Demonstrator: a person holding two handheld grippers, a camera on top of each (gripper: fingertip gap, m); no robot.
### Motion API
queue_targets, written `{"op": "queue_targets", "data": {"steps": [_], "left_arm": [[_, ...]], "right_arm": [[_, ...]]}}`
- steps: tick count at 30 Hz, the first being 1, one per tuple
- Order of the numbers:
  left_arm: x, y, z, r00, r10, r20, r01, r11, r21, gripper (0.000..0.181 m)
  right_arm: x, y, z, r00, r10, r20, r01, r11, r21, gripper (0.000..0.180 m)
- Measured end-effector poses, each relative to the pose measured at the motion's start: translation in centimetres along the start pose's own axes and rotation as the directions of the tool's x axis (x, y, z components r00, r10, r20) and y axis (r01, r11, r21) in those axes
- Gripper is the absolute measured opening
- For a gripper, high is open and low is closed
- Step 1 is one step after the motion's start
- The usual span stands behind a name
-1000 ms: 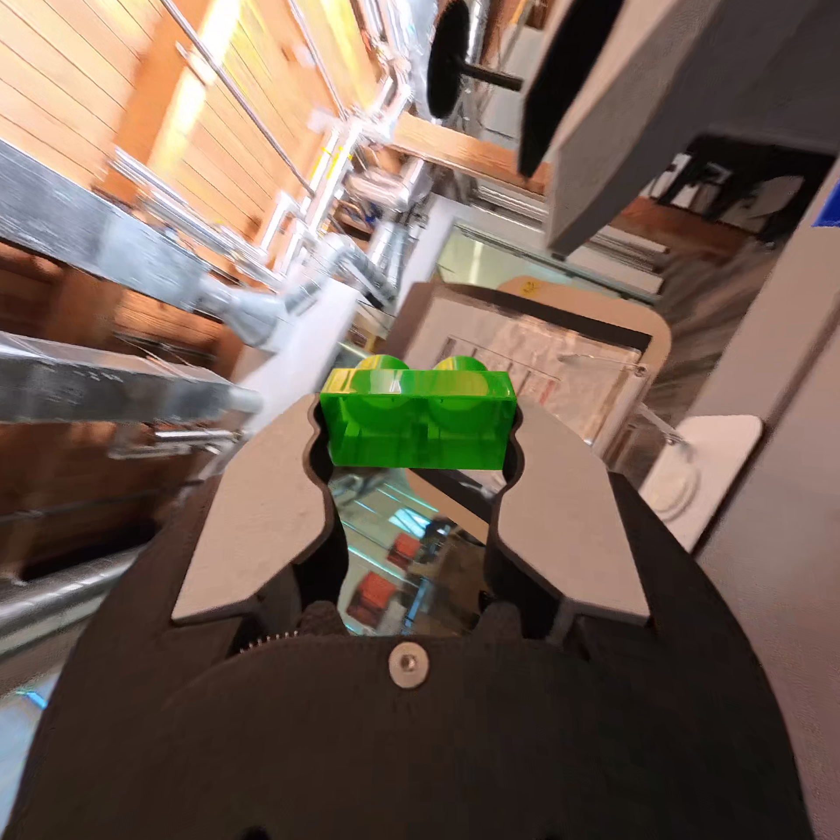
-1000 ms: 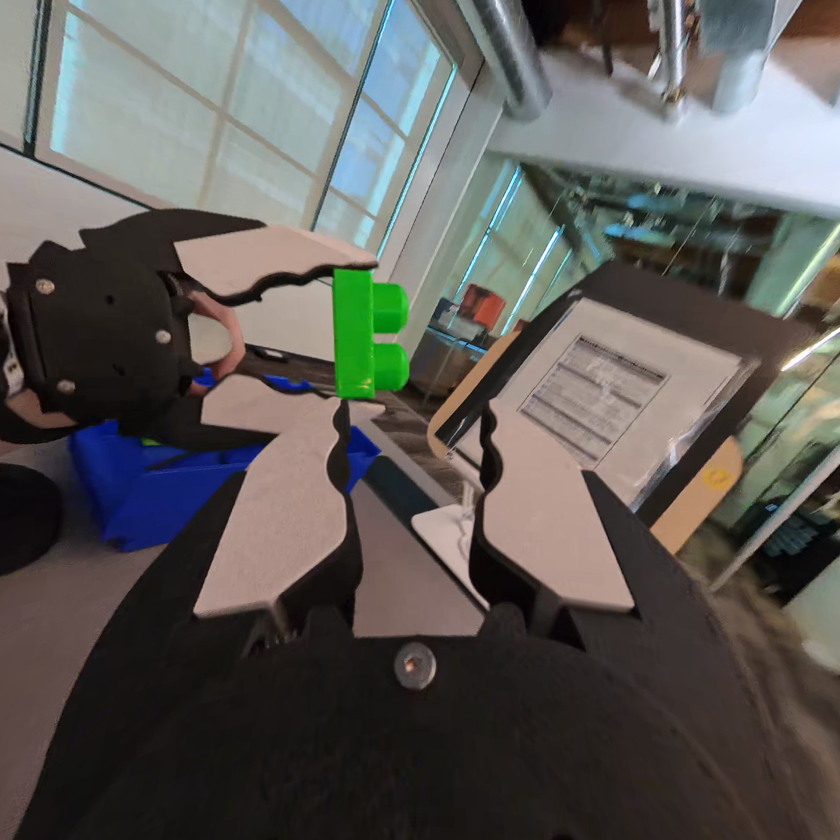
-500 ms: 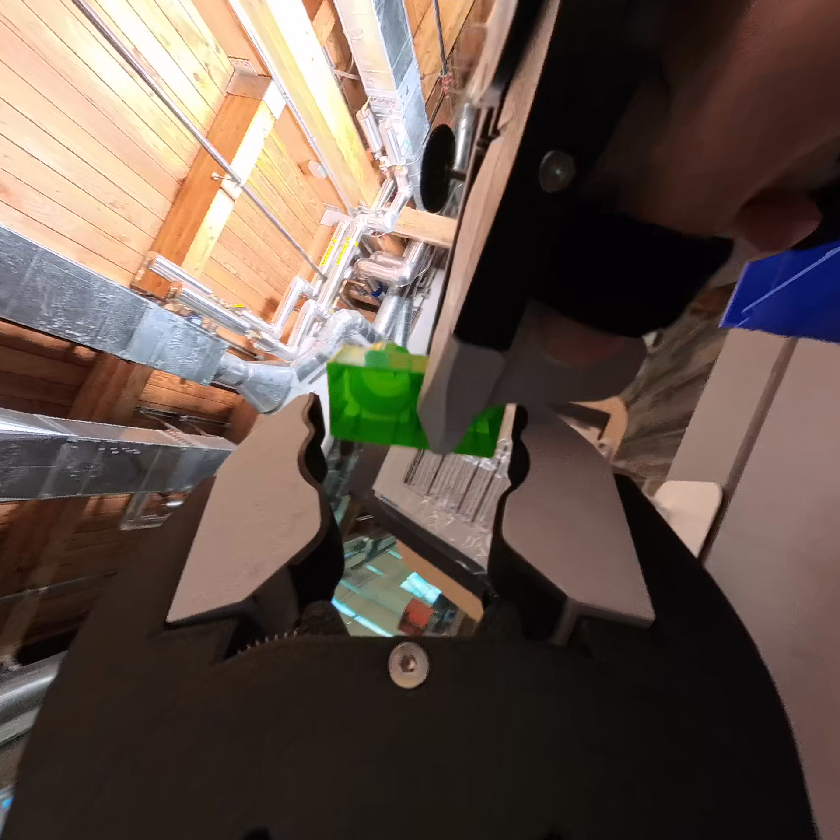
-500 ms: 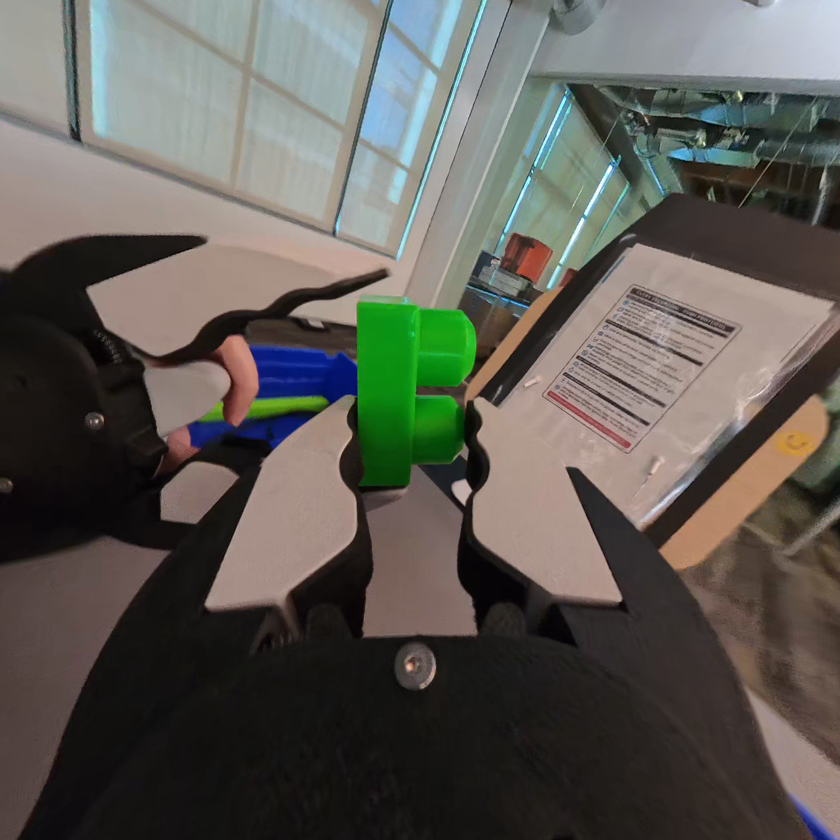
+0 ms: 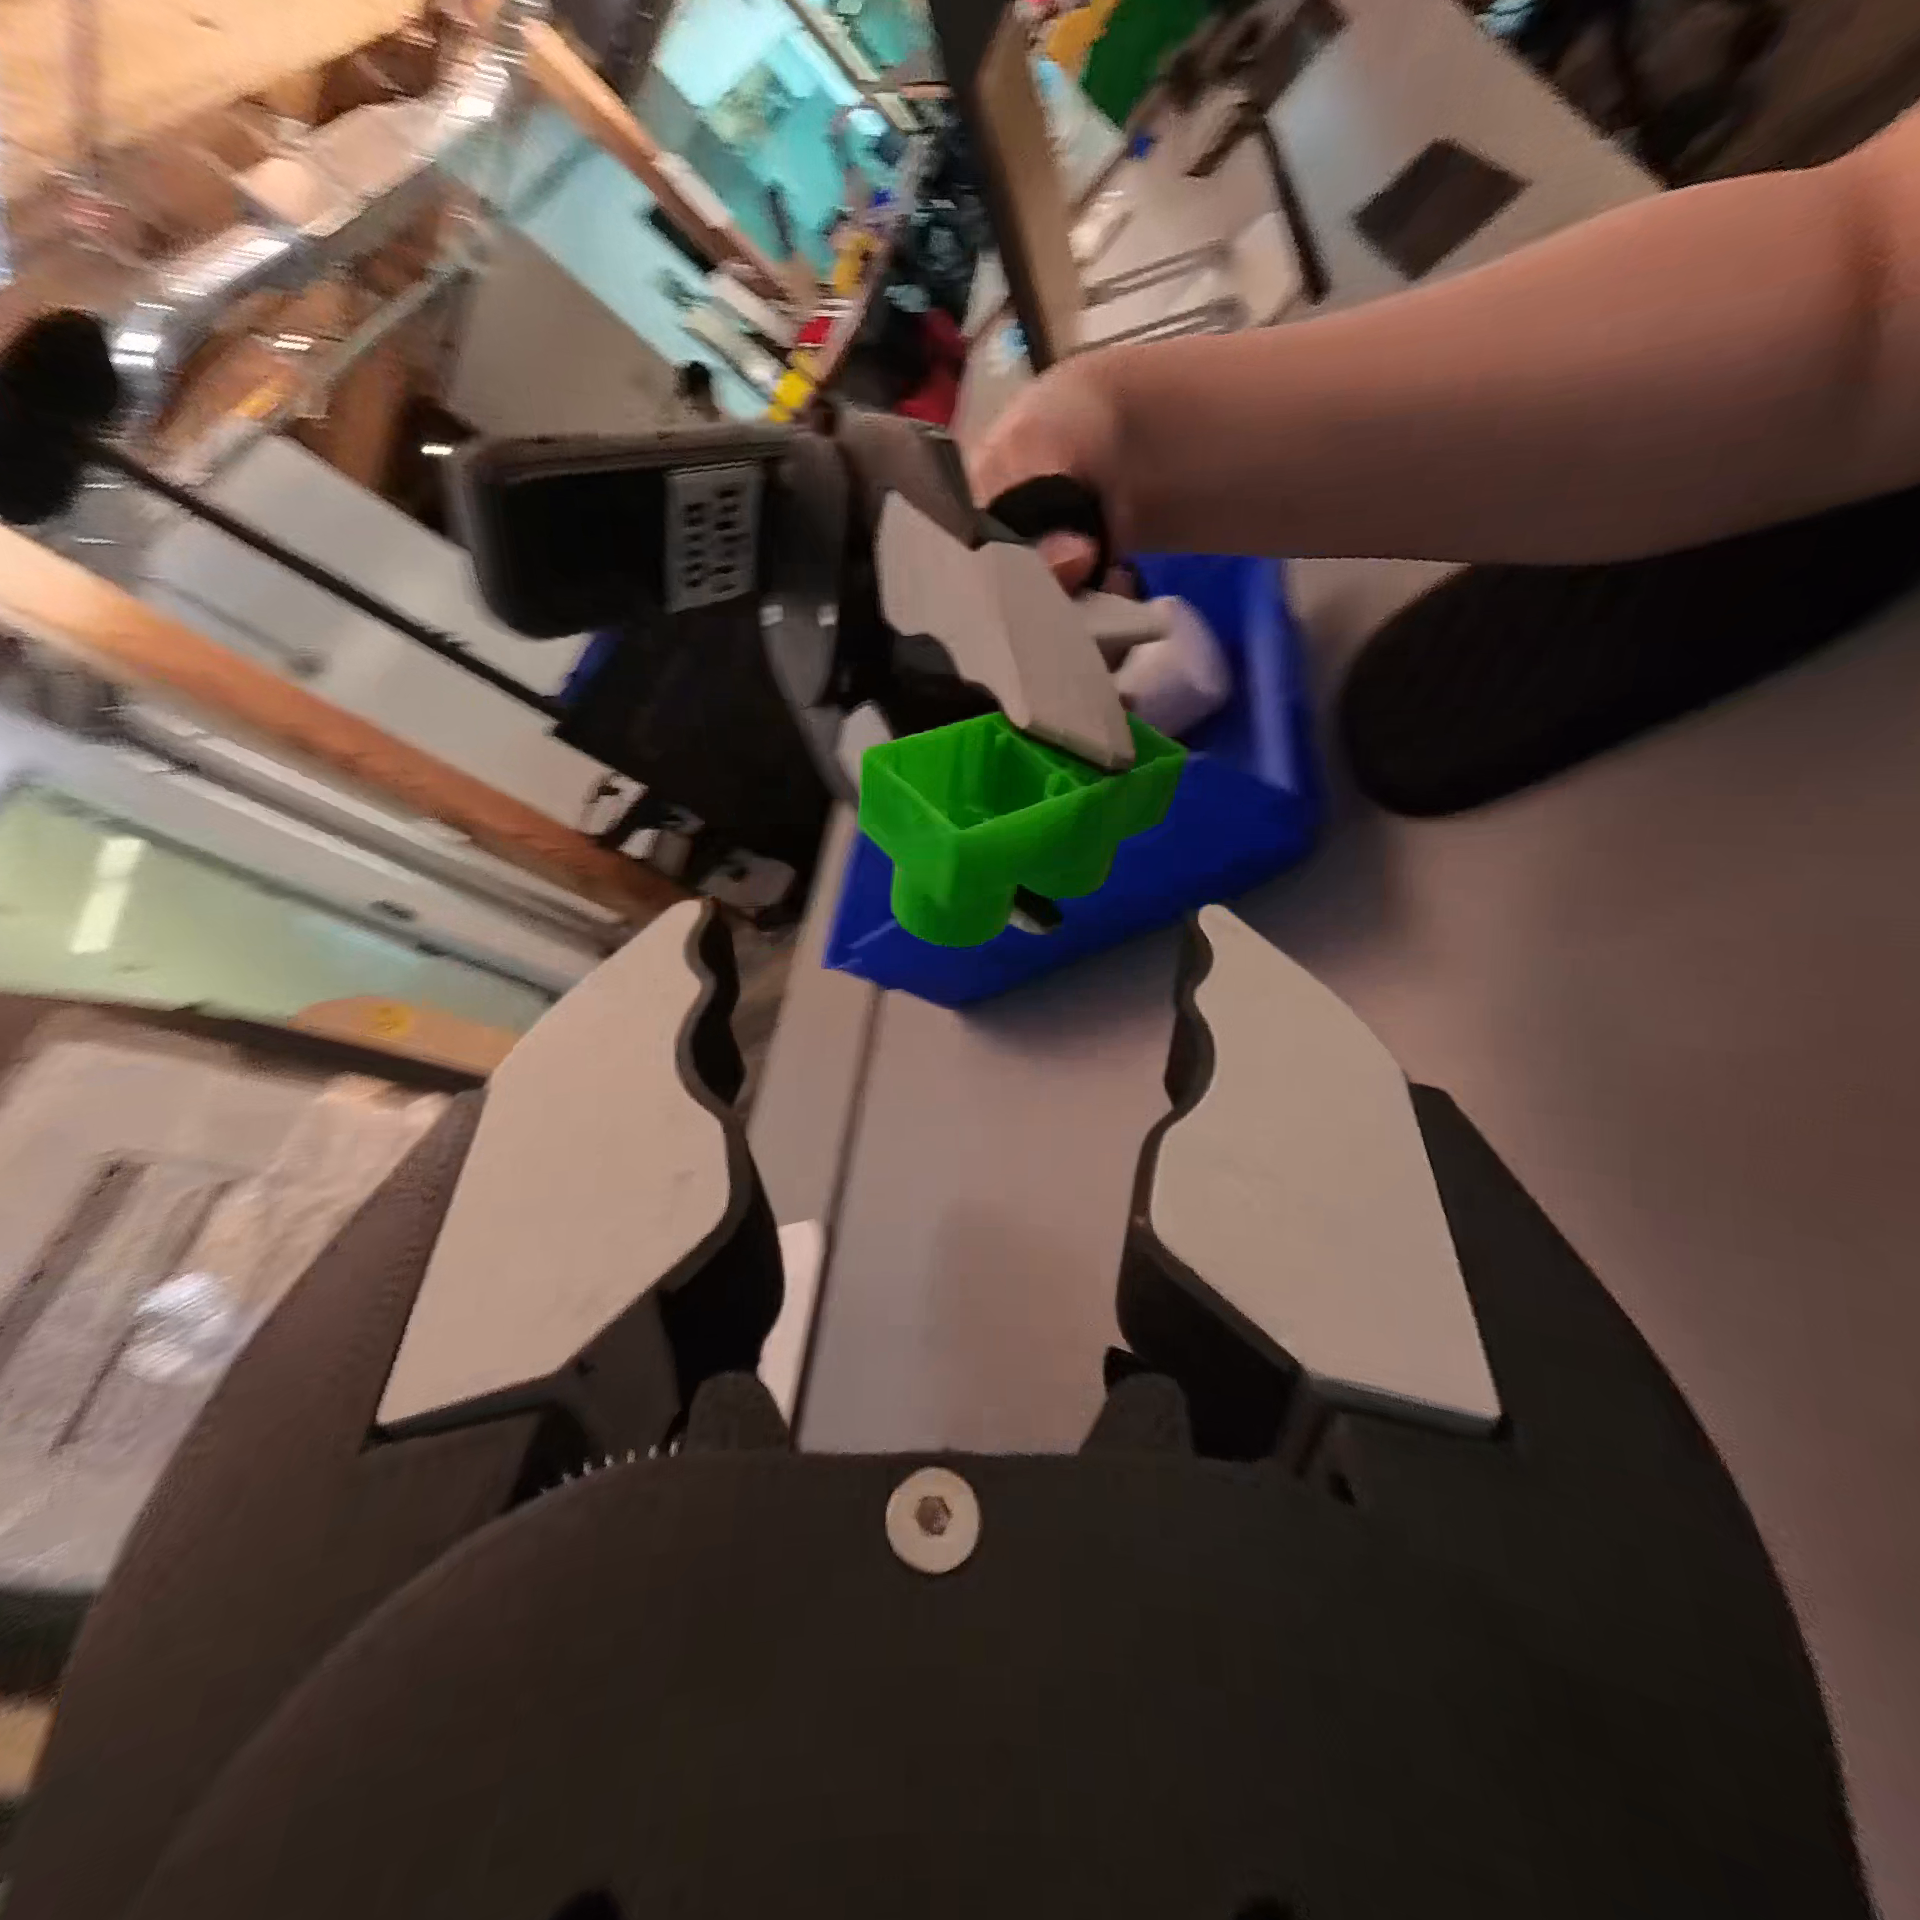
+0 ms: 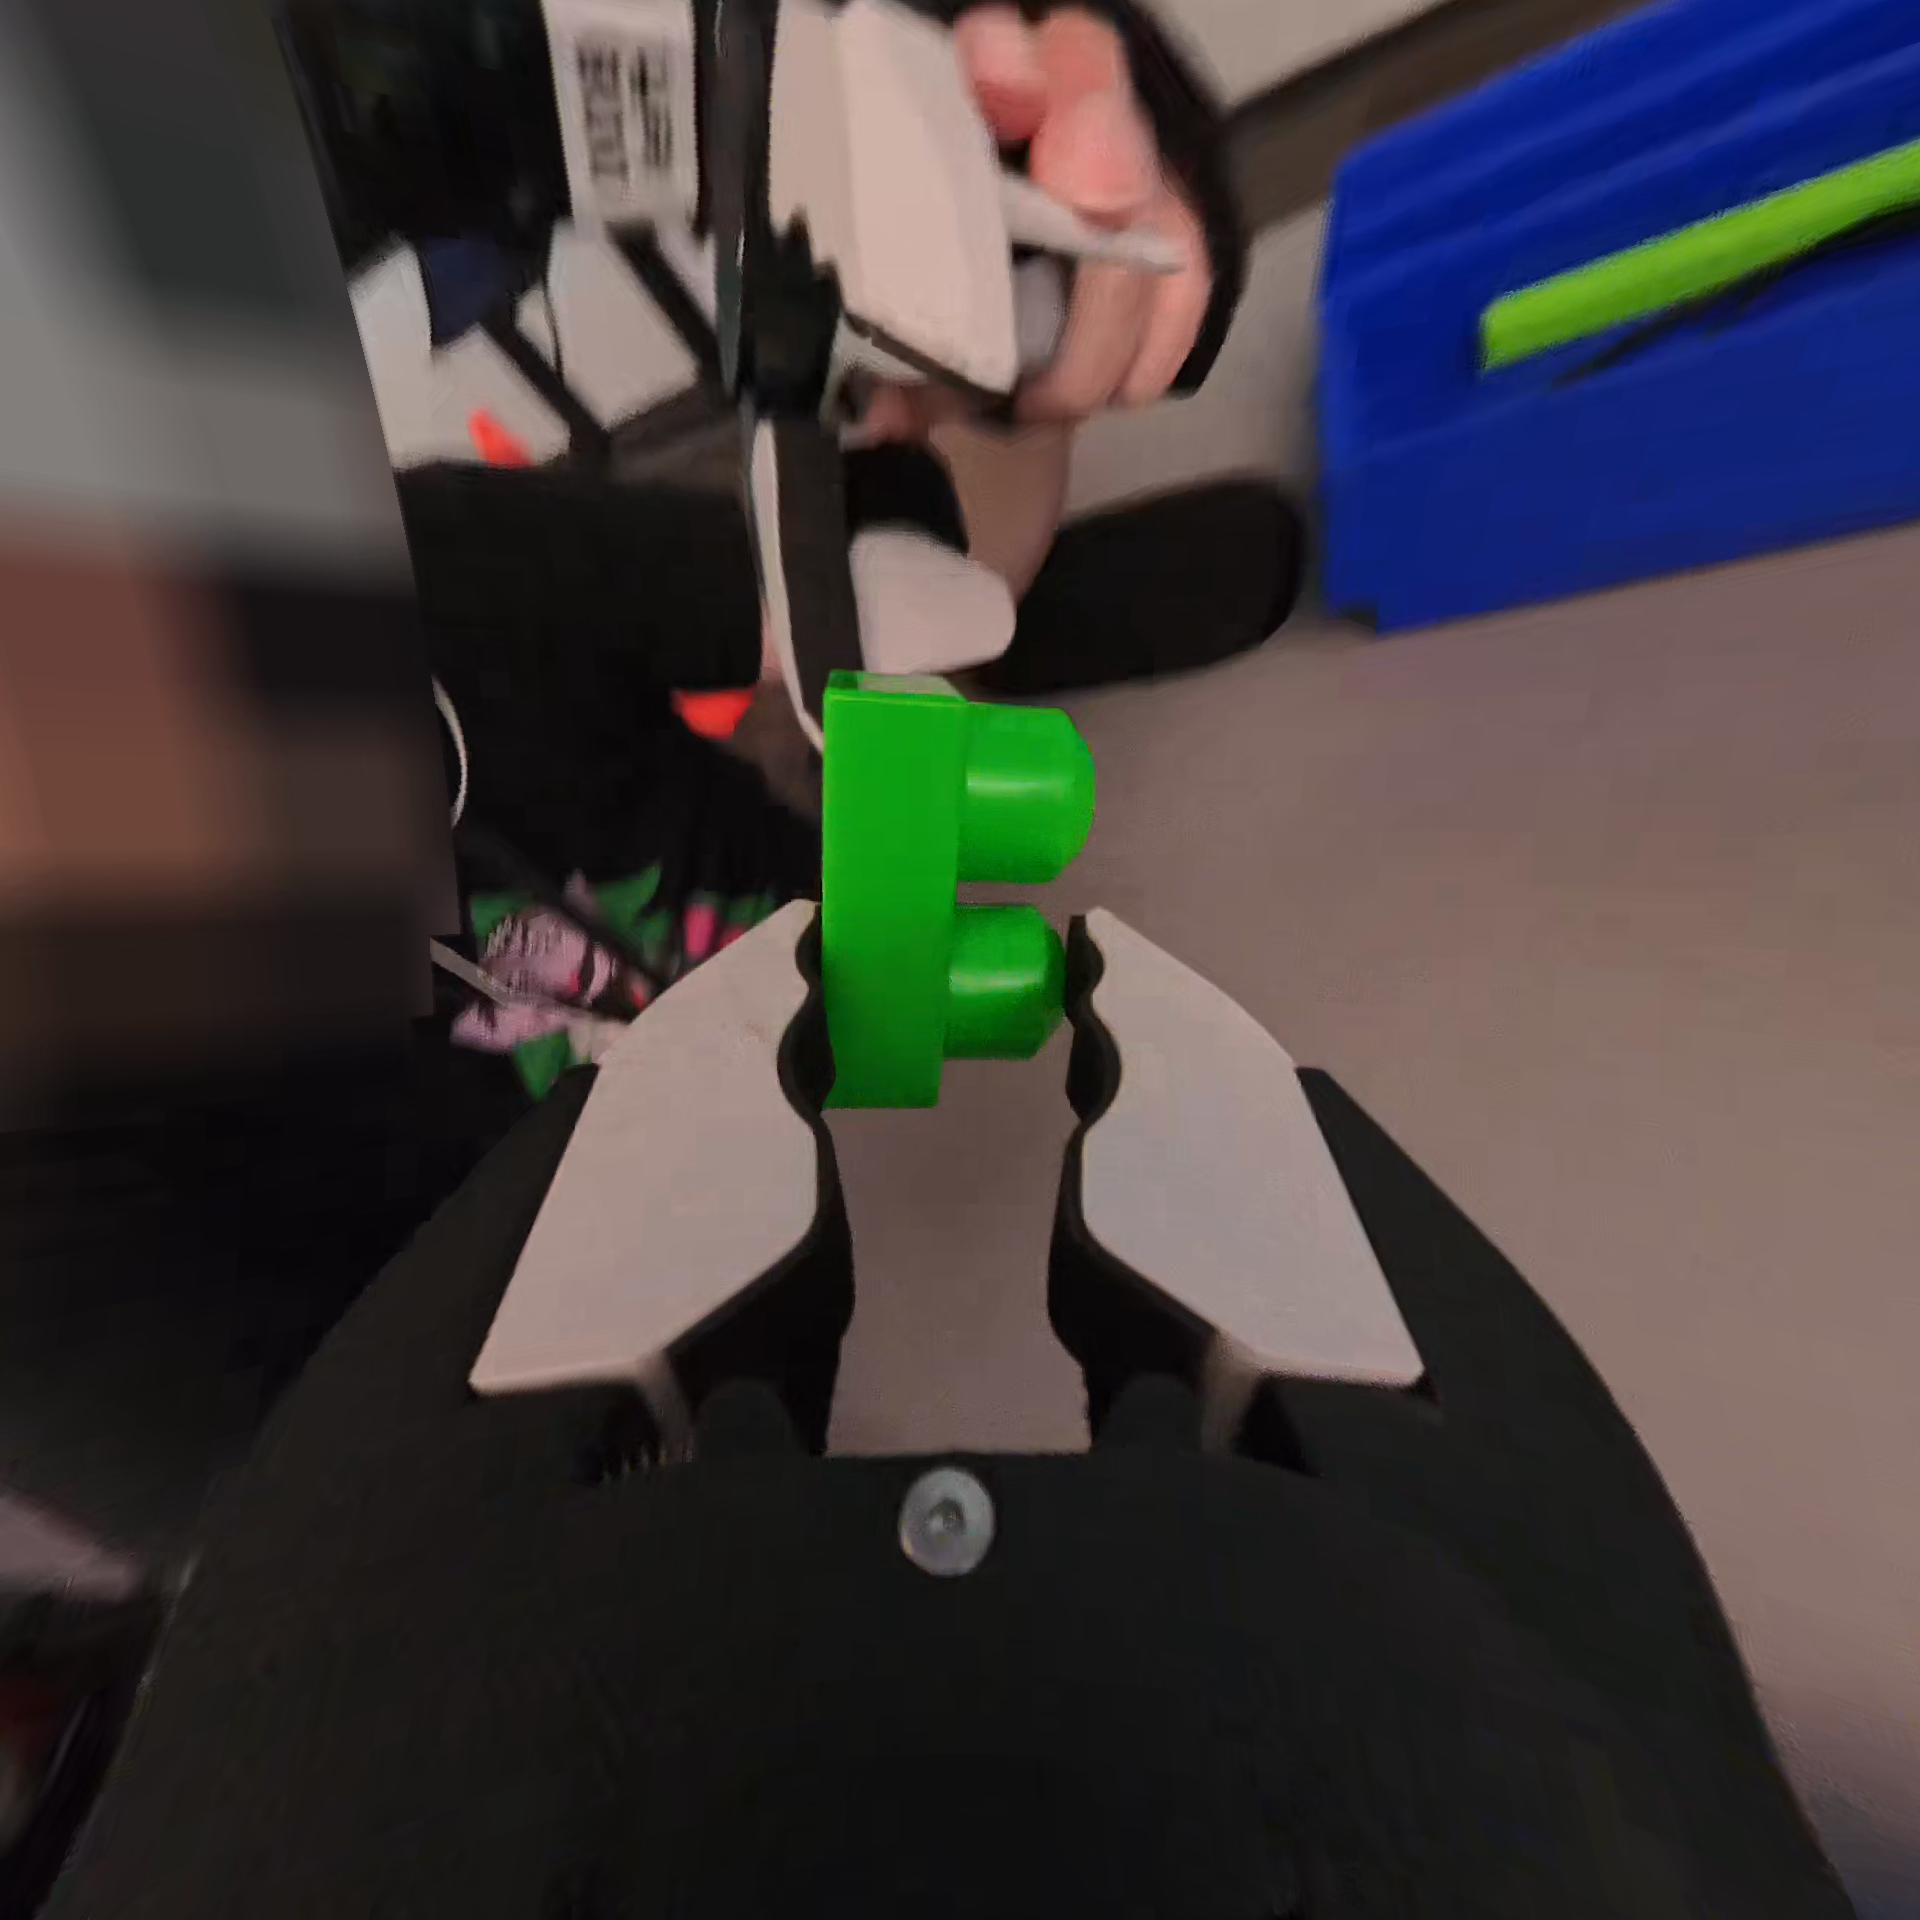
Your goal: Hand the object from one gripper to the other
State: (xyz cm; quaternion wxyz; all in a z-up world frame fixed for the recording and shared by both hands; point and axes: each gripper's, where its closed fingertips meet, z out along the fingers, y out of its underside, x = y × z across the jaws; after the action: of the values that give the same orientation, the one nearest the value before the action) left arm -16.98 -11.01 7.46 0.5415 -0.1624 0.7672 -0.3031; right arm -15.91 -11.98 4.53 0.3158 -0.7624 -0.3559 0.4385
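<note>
In the left wrist view, the left gripper [image 5: 940, 961] fills the lower frame with its jaws spread wide and nothing between them. Its matte grey fingers [image 5: 582, 1174] have wavy black inner edges. Above centre, the green brick [image 5: 1003, 831] hangs over a blue bin [image 5: 1236, 831] on a smooth grey table [image 5: 1610, 1039], its hollow underside facing the camera. A person's hand [image 5: 1049, 457] at upper right grips the other tool's handle.

In the right wrist view, the right gripper [image 6: 940, 1003] is at centre, clamped on the brick's lower half: one finger on its flat back, the other against a rounded stud. The brick is glossy hard plastic, standing on end.

The handover looks essentially complete. The stud gives a small curved contact, so the squeeze should be kept firm and the tool level while the two grippers separate.
</note>
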Motion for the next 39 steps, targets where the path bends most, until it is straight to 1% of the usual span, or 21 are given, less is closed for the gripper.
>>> {"op": "queue_targets", "data": {"steps": [3,7,11,12,13,15,17,19,21,22,23,24,25,27,28,29,30,31,33,36,39], "left_arm": [[3.6,-1.0,0.9,0.984,-0.013,-0.179,0.019,0.999,0.035,0.085],[5.5,-0.6,2.1,0.973,0.038,-0.228,-0.033,0.999,0.023,0.068],[6.9,0.4,2.9,0.96,0.084,-0.268,-0.091,0.996,-0.014,0.049],[7.3,0.5,2.9,0.953,0.09,-0.291,-0.099,0.995,-0.016,0.038],[7.1,0.6,3.0,0.954,0.089,-0.285,-0.099,0.995,-0.023,0.037],[6.0,0.8,3.0,0.967,0.071,-0.244,-0.085,0.995,-0.044,0.037],[3.7,0.6,2.7,0.988,0.027,-0.149,-0.032,0.999,-0.028,0.037],[0.5,0.2,2.1,0.995,-0.097,-0.038,0.098,0.995,0.025,0.037],[-3.1,-0.4,1.0,0.952,-0.299,0.065,0.288,0.948,0.137,0.037],[-4.7,-0.9,0.3,0.903,-0.422,0.081,0.396,0.891,0.223,0.037],[-6.1,-1.4,-0.6,0.836,-0.546,0.058,0.503,0.804,0.316,0.037],[-7.3,-1.7,-1.5,0.75,-0.662,0.005,0.606,0.689,0.399,0.037],[-8.4,-1.7,-2.3,0.645,-0.762,-0.06,0.695,0.552,0.46,0.037],[-10.0,-0.9,-3.6,0.421,-0.884,-0.202,0.81,0.267,0.522,0.036],[-10.4,-0.4,-3.9,0.324,-0.905,-0.275,0.839,0.141,0.525,0.036],[-10.7,0.1,-4.1,0.24,-0.91,-0.338,0.855,0.033,0.518,0.036],[-10.9,0.5,-4.2,0.181,-0.903,-0.389,0.858,-0.048,0.511,0.036],[-11.0,0.7,-4.2,0.146,-0.893,-0.425,0.856,-0.101,0.508,0.036],[-10.8,1.1,-3.8,0.12,-0.896,-0.428,0.846,-0.134,0.516,0.037],[-10.0,0.7,-2.8,0.127,-0.896,-0.426,0.849,-0.124,0.513,0.036],[-9.3,0.4,-2.2,0.125,-0.9,-0.419,0.858,-0.114,0.501,0.036]], "right_arm": [[-1.3,2.8,1.3,0.996,-0.011,0.089,0.024,0.988,-0.155,0.043],[-1.7,4.3,2.9,0.989,0.03,0.142,0.008,0.966,-0.257,0.044],[-1.7,5.0,3.9,0.984,0.06,0.166,-0.005,0.95,-0.311,0.044],[-1.7,5.1,3.8,0.983,0.066,0.169,-0.009,0.949,-0.315,0.044],[-1.5,5.0,3.7,0.984,0.061,0.165,-0.007,0.951,-0.31,0.044],[-1.0,4.1,3.0,0.99,0.03,0.141,0.006,0.969,-0.248,0.045],[-0.6,1.8,1.6,0.994,-0.01,0.107,0.022,0.994,-0.109,0.045],[-0.4,-1.4,-0.6,0.992,-0.12,0.032,0.116,0.988,0.103,0.051],[0.3,-5.0,-3.4,0.96,-0.23,-0.16,0.272,0.905,0.326,0.061],[0.5,-6.4,-4.7,0.918,-0.283,-0.278,0.376,0.844,0.382,0.066],[0.6,-7.6,-5.9,0.85,-0.338,-0.405,0.498,0.767,0.405,0.069],[0.6,-8.7,-7.1,0.75,-0.368,-0.55,0.62,0.681,0.39,0.068],[0.6,-9.4,-8.2,0.623,-0.374,-0.687,0.729,0.596,0.337,0.069],[-0.4,-10.3,-9.0,0.321,-0.367,-0.873,0.893,0.425,0.15,0.071],[-1.2,-10.6,-8.9,0.169,-0.356,-0.919,0.939,0.341,0.04,0.069],[-1.8,-10.8,-8.3,0.045,-0.36,-0.932,0.957,0.284,-0.064,0.067],[-1.8,-11.0,-7.4,-0.041,-0.361,-0.931,0.951,0.27,-0.147,0.067],[-1.4,-11.3,-6.5,-0.098,-0.363,-0.927,0.935,0.285,-0.211,0.07],[-0.3,-11.7,-4.4,-0.151,-0.37,-0.917,0.903,0.327,-0.281,0.08],[1.0,-11.8,-1.6,-0.157,-0.381,-0.911,0.885,0.356,-0.301,0.08],[1.7,-11.9,-1.6,-0.155,-0.295,-0.943,0.881,0.391,-0.267,0.079]]}}
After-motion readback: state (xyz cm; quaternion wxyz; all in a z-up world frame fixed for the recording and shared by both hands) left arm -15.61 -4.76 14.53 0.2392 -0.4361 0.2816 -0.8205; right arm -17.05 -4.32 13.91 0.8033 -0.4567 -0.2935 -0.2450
